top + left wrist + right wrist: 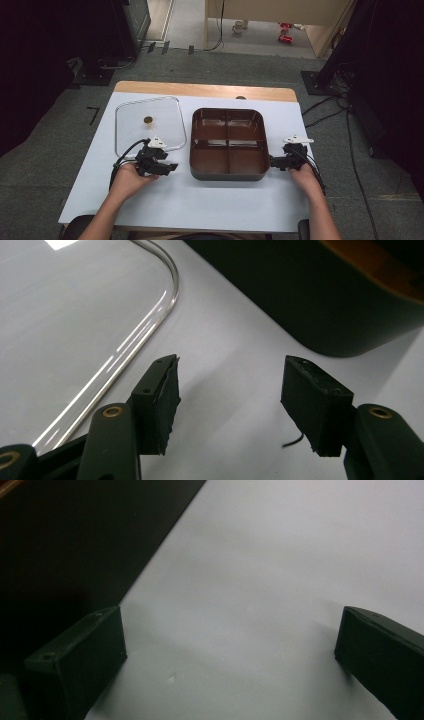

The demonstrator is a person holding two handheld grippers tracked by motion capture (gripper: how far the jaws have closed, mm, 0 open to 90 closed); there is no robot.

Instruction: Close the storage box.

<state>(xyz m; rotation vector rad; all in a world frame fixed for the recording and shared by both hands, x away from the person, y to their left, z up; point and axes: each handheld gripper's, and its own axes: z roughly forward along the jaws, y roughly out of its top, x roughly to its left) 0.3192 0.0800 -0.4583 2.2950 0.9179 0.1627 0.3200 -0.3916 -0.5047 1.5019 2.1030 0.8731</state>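
My left gripper (172, 167) jaws apart on nothing, at 9 o'clock of the brown 4-compartment pot (228, 144), glass lid (149, 125) flat at its 11 o'clock, my right gripper (273, 162) gaping empty, at the pot's 3 o'clock edge, white table (200, 200) beneath.

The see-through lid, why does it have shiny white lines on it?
In the left gripper view, room light glares off the glass lid, streaking its curved rim white; the jaws up close look soft. In the high view the lid looks only faintly shiny.
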